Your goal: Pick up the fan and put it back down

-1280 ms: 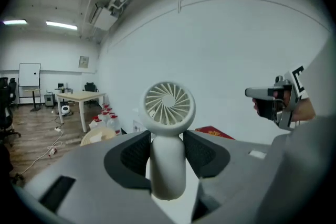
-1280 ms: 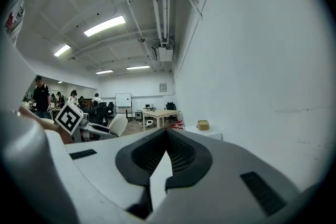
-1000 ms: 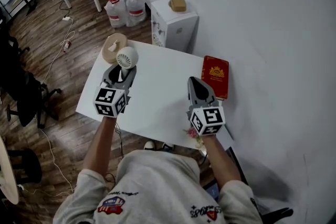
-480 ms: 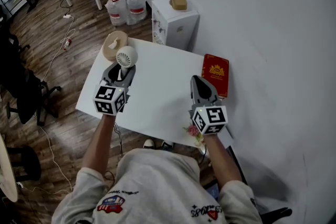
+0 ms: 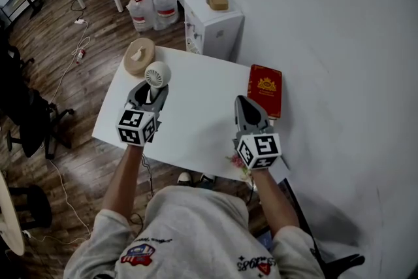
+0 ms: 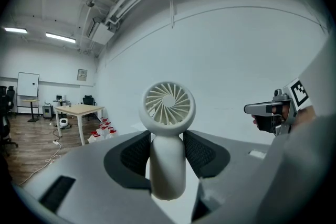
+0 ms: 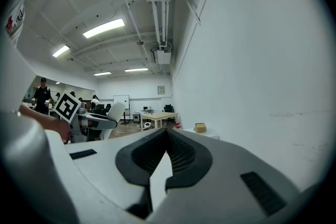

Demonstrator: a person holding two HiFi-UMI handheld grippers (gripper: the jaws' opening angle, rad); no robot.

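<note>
A small white hand fan (image 5: 157, 74) with a round grilled head stands upright in my left gripper (image 5: 151, 92), over the far left part of the white table (image 5: 196, 127). In the left gripper view the two dark pads press on the fan's (image 6: 169, 107) handle from both sides, so my left gripper (image 6: 167, 150) is shut on it. I cannot tell whether the handle's foot touches the table. My right gripper (image 5: 247, 108) hovers over the table's right side, and its jaws (image 7: 165, 139) are shut with nothing between them.
A red book (image 5: 264, 91) lies at the table's far right edge. A round wooden piece (image 5: 140, 54) sits at the far left corner, close behind the fan. Beyond the table stand a white cabinet (image 5: 212, 26) and several water bottles (image 5: 150, 6). A wall runs along the right.
My left gripper has sunk a little with the fan still in it. The right gripper has kept its place.
</note>
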